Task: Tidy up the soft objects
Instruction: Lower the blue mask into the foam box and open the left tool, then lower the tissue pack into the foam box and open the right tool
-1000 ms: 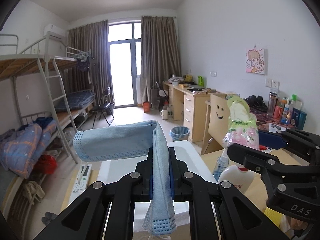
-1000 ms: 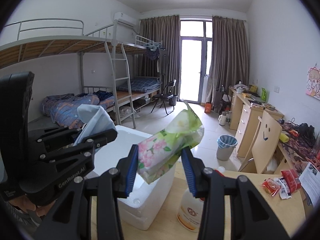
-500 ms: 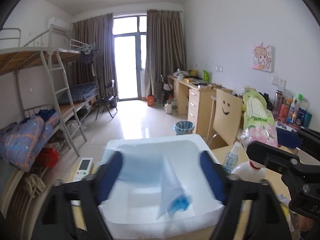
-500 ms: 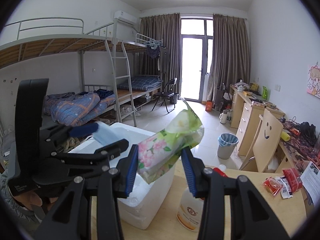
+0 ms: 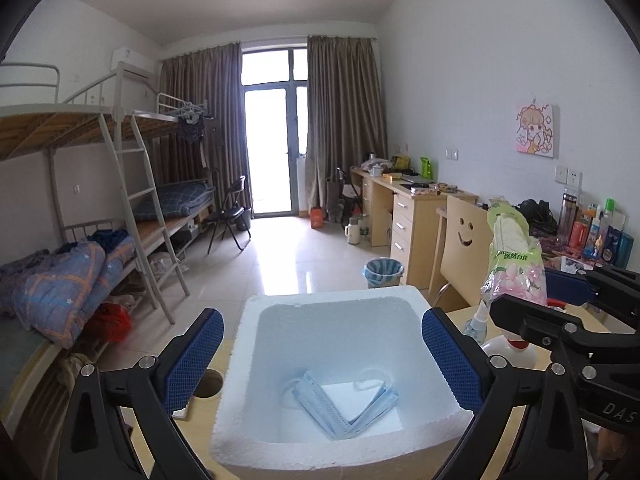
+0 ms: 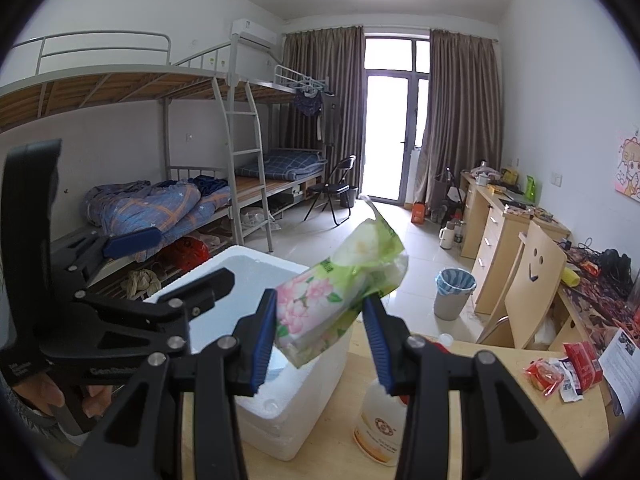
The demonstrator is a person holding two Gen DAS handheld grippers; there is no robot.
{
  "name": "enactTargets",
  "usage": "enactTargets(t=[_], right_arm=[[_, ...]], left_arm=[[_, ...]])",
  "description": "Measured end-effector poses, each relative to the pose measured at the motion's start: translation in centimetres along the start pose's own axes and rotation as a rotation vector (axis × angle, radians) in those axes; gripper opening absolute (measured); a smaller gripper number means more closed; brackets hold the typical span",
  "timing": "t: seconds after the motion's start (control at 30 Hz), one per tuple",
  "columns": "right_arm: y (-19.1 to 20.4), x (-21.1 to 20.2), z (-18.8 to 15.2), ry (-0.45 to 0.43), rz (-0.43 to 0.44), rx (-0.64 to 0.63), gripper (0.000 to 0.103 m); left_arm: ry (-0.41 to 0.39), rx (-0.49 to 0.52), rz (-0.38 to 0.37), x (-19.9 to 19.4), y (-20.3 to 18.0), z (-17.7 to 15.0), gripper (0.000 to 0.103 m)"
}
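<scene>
A white foam box (image 5: 256, 432) stands on the wooden table, also seen in the right wrist view (image 6: 308, 404). A folded blue face mask (image 5: 346, 404) lies on its floor. My left gripper (image 5: 322, 360) is open and empty, its jaws spread wide above the box; it also shows in the right wrist view (image 6: 168, 260). My right gripper (image 6: 320, 340) is shut on a flowered tissue pack (image 6: 336, 300), held above the box's right side. The pack shows in the left wrist view (image 5: 514, 268) too.
A white bottle with a red cap (image 6: 380, 424) stands on the table right of the box. Snack packets (image 6: 560, 368) lie at the right. A wooden chair with a smiley face (image 6: 532, 296) stands behind the table. Bunk beds (image 6: 160, 208) line the left wall.
My left gripper opened and the blue mask dropped into the foam box, where it now lies. My right gripper kept hold of the tissue pack and barely moved.
</scene>
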State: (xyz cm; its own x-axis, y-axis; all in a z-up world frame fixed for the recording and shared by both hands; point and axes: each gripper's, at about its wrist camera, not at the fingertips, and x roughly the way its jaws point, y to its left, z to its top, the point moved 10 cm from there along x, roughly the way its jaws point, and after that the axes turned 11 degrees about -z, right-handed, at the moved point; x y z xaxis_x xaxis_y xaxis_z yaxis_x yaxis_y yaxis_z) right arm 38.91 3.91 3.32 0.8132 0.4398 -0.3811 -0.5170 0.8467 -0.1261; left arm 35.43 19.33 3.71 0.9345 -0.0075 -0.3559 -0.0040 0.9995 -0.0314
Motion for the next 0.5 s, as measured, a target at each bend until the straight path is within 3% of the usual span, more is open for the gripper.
enactTargets(t=[0.5], right_arm=[[3.7,2.0,0.1,0.022,0.097,-0.034,0.047]], left_arm=[[-0.052,-0.042,0.116,-4.1,4.9,0.2,0.102]])
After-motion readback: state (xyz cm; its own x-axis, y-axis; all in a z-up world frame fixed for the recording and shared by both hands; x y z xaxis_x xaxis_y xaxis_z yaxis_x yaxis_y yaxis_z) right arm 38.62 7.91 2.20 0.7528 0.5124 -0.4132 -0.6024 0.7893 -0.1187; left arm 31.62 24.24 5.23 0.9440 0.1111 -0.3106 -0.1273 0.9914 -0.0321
